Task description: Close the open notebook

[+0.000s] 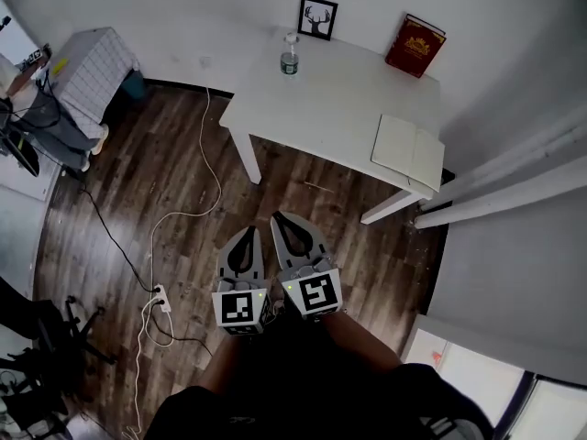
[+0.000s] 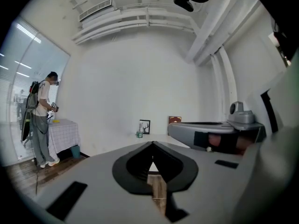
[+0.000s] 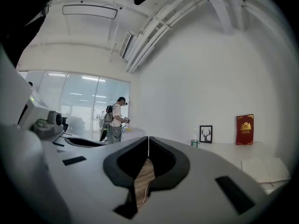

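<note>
The open notebook (image 1: 408, 151) lies flat, pale pages up, at the near right corner of the white table (image 1: 321, 108); the right gripper view shows the notebook (image 3: 264, 168) low at the right. My left gripper (image 1: 250, 231) and right gripper (image 1: 281, 216) hang side by side over the wooden floor, short of the table and well apart from the notebook. Both point toward the table. The left gripper (image 2: 152, 144) has its jaws closed tip to tip with nothing between them. The right gripper (image 3: 148, 139) is likewise shut and empty.
A red book (image 1: 415, 46) and a framed deer picture (image 1: 317, 17) lean on the wall behind the table, next to a water bottle (image 1: 290, 55). Cables and a power strip (image 1: 160, 298) lie on the floor. A person (image 2: 42, 120) stands by a checked-cloth table (image 1: 92, 67).
</note>
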`<move>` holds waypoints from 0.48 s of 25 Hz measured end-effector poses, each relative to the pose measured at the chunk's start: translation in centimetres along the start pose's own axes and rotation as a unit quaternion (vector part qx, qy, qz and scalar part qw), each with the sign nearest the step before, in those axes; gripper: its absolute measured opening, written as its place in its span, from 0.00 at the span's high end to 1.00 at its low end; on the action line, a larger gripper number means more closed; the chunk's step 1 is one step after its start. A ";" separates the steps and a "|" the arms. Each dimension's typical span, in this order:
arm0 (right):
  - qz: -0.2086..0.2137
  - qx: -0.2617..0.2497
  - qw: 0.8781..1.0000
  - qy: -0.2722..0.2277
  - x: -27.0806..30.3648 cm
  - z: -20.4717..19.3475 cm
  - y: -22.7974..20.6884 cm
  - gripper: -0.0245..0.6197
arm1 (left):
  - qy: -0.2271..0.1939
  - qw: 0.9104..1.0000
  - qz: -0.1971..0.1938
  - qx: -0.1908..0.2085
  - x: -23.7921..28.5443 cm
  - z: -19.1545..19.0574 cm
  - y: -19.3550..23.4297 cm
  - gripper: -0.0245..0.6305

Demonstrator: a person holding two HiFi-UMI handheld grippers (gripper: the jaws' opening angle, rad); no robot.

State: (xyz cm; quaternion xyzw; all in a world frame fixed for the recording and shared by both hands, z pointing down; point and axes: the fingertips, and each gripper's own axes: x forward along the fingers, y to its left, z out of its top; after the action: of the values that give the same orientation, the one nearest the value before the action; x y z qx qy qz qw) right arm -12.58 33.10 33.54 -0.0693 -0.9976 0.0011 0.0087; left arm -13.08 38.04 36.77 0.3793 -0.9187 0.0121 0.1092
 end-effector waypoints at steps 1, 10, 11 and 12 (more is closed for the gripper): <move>-0.008 0.008 1.000 -0.004 0.8 0.2 -1.1 0.92 | -0.001 1.000 -0.011 0.009 1.4 0.8 -0.1 0.96; -0.103 0.032 0.994 -0.021 5.1 1.1 -17.1 0.92 | 0.006 0.992 -0.118 0.045 16.9 5.4 -6.6 0.96; -0.123 0.034 0.992 -0.016 4.7 0.7 -19.4 0.92 | 0.011 0.989 -0.136 0.048 18.7 5.3 -8.1 0.96; -0.144 0.036 0.989 -0.010 4.1 0.3 -21.6 0.92 | 0.016 0.986 -0.156 0.050 20.4 5.2 -9.7 0.96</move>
State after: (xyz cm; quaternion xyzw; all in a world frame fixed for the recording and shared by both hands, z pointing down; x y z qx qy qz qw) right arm -19.61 12.30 33.43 0.0759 -0.9964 0.0368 0.0017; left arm -21.35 16.45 35.35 0.5226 -0.8448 0.0465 0.1054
